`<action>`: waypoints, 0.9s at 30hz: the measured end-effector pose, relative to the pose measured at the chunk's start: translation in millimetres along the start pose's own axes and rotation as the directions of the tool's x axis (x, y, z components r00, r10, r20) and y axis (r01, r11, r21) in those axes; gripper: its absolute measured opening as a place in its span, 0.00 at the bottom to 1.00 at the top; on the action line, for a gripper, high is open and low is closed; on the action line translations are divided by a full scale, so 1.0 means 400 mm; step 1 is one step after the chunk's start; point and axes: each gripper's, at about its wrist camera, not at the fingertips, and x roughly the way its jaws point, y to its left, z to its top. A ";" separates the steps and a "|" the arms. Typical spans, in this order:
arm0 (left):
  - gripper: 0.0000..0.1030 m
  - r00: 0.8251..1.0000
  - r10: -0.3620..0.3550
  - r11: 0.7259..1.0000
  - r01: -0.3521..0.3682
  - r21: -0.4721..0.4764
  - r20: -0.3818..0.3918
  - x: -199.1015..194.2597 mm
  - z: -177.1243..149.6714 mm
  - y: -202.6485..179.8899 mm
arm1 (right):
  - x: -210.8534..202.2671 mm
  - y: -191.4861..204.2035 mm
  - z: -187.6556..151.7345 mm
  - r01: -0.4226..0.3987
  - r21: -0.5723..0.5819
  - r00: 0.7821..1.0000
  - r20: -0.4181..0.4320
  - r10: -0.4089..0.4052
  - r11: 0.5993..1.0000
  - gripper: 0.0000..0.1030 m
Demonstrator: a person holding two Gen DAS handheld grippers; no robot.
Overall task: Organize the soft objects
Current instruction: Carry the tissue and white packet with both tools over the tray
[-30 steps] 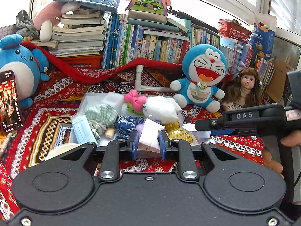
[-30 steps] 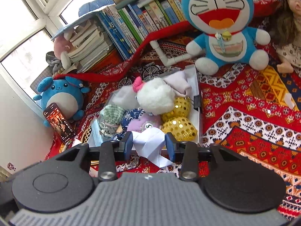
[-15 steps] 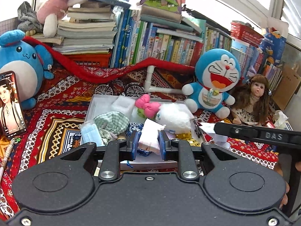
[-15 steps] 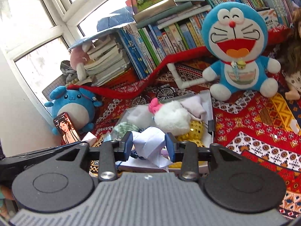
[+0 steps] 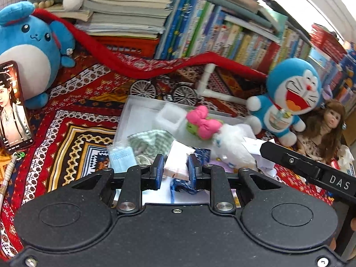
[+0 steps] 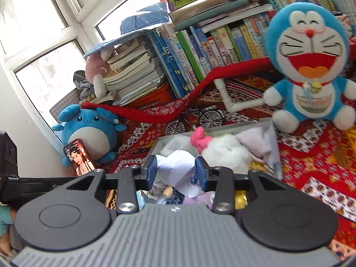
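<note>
A: Tongs first, pls. What are they doing?

B: Left gripper (image 5: 173, 170) is clamping a small white folded packet (image 5: 178, 159) betw. its blue pads, holding it over the near edge of the grey tray (image 5: 142, 104). Right gripper (image 6: 175, 170) is pinching a crumpled white paper wad (image 6: 178, 166), also over the tray's near edge. In the left view the right one's black arm is reaching in from 4 o'clock.

A: And the tray, what's sitting in it?

B: Soft stuff, piled. White fluffy plush (image 5: 231, 146) w/ a pink bow (image 5: 201, 122) is lying approx. at 2 o'clock from the left pads. Green checked cloth (image 5: 151, 140) at 11 o'clock, light-blue face mask (image 5: 122, 159) at 9 o'clock at the tray's left edge. A white foam piece (image 5: 170, 118) is sitting farther back, around 12.

A: Surroundings?

B: Tray is resting on a red patterned blanket (image 5: 73, 133). Blue cat plush (image 6: 309, 66) is sitting just beyond the tray's right corner, doll (image 5: 327, 129) beside it. Round blue plush (image 5: 26, 49) w/ a phone (image 5: 13, 106) leaning against it at 10 o'clock. Books (image 5: 222, 35) are lining the back.
</note>
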 end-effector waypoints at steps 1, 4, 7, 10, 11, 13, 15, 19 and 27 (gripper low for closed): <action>0.21 1.000 0.004 1.000 -0.004 -0.002 -0.006 0.007 0.007 0.006 | 0.012 0.002 0.004 -0.007 0.003 1.000 -0.004 0.007 1.000 0.42; 0.21 1.000 0.014 1.000 -0.014 -0.015 -0.023 0.022 0.021 0.024 | 0.043 0.011 0.008 -0.026 0.006 1.000 -0.011 0.026 1.000 0.42; 0.21 0.999 0.019 0.999 -0.021 -0.032 -0.045 0.038 0.033 0.043 | 0.068 0.026 0.007 -0.036 -0.009 0.999 -0.022 0.036 0.999 0.42; 0.21 0.996 0.026 0.998 -0.030 -0.053 -0.080 0.058 0.043 0.061 | 0.093 0.041 0.003 -0.041 -0.025 0.998 -0.041 0.040 0.999 0.42; 0.21 0.995 0.028 0.998 -0.034 -0.062 -0.090 0.065 0.046 0.067 | 0.100 0.045 0.002 -0.041 -0.029 0.998 -0.048 0.040 0.999 0.42; 0.21 0.993 0.022 0.997 -0.031 -0.074 -0.113 0.079 0.049 0.072 | 0.115 0.053 0.000 -0.039 -0.040 0.998 -0.058 0.036 0.998 0.42; 0.21 0.992 0.015 0.997 -0.024 -0.076 -0.129 0.090 0.050 0.070 | 0.129 0.056 -0.002 -0.030 -0.046 0.997 -0.066 0.027 0.998 0.42; 0.21 0.987 0.025 0.997 -0.037 -0.068 -0.161 0.117 0.050 0.055 | 0.156 0.048 -0.001 0.001 -0.041 0.997 -0.075 -0.004 0.999 0.42; 0.21 0.977 0.050 0.997 -0.060 -0.043 -0.207 0.165 0.041 0.022 | 0.206 0.018 0.002 0.046 -0.028 0.995 -0.084 -0.048 0.999 0.42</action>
